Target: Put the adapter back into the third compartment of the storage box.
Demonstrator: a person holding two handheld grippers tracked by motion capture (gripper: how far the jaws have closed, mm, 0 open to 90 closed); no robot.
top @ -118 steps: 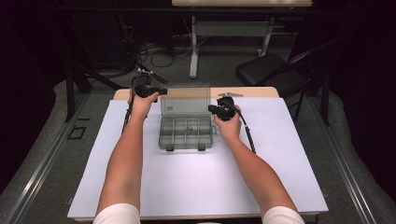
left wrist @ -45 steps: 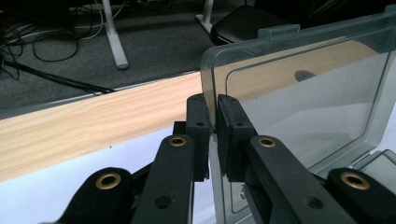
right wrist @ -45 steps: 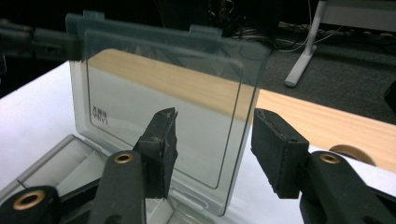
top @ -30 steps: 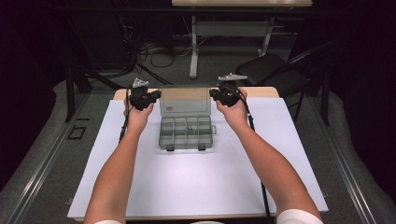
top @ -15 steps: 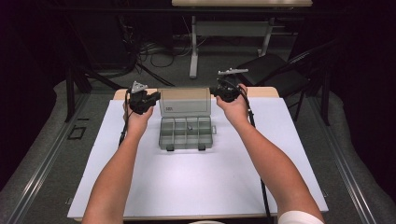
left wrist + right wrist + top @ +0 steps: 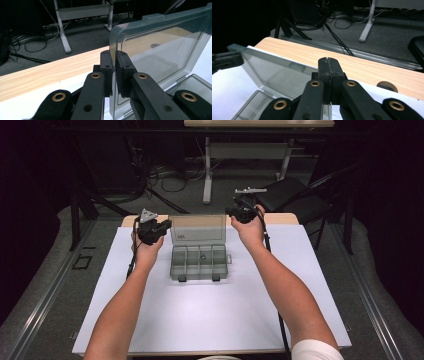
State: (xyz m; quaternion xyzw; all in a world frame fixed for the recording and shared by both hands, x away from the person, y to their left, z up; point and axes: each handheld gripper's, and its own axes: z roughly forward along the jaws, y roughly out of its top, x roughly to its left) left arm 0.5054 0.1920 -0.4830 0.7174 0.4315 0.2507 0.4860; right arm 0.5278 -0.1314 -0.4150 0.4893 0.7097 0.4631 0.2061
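Note:
A clear grey compartment box point(image 6: 200, 262) sits at the back middle of the white sheet, its lid point(image 6: 198, 229) standing upright. A small dark item point(image 6: 203, 256) lies in one compartment. My left gripper point(image 6: 167, 225) is shut on the lid's left edge; in the left gripper view the pads point(image 6: 115, 67) pinch the lid's point(image 6: 160, 50) rim. My right gripper point(image 6: 229, 212) is shut on the lid's upper right corner. In the right gripper view its jaws point(image 6: 328, 72) meet on the lid's point(image 6: 277, 72) thin edge, with the left gripper's jaw point(image 6: 227, 60) at the far corner.
A white sheet point(image 6: 200, 320) covers most of the wooden table point(image 6: 280, 218). A round hole point(image 6: 387, 86) sits in the wood near the right gripper. Behind the table are a black chair point(image 6: 295, 195), desk legs point(image 6: 206, 175) and floor cables point(image 6: 155, 172).
Since the oldest frame the right gripper has risen from beside the box to the lid's top right corner. Over the last second neither hand has visibly moved.

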